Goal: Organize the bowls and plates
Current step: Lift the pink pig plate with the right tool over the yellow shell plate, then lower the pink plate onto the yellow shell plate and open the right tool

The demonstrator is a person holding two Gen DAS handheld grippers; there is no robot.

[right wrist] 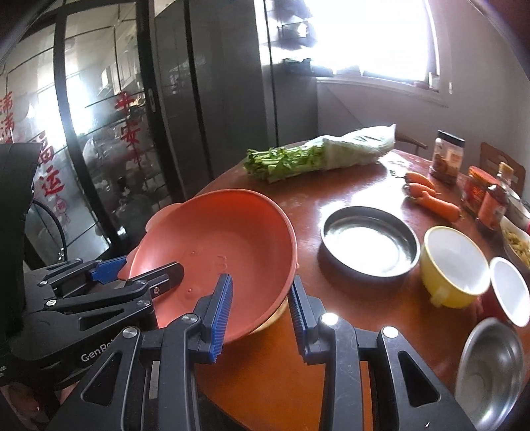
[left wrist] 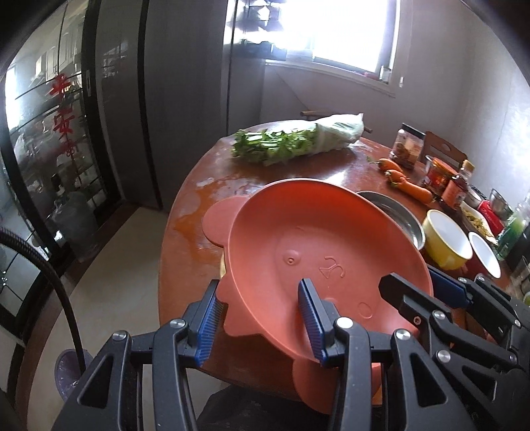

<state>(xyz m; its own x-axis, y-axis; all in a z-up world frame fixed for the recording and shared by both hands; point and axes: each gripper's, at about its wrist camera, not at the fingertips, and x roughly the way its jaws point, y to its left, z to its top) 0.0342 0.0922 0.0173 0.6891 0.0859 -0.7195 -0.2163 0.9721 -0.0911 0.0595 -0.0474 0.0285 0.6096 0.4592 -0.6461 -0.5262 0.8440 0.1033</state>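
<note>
Terracotta plastic eared bowl, tilted.

A bright window lights grey walls, a dark glass door and a round wooden table.

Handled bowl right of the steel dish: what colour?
Yellow outside, white inside; clearest in the right wrist view.

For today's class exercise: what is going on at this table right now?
A person holds a gripper in each hand, and both grip one orange plastic bowl by its rim: the left gripper and the right gripper from opposite sides, tilting it above the wooden table. A steel dish and yellow bowl sit nearby.
</note>
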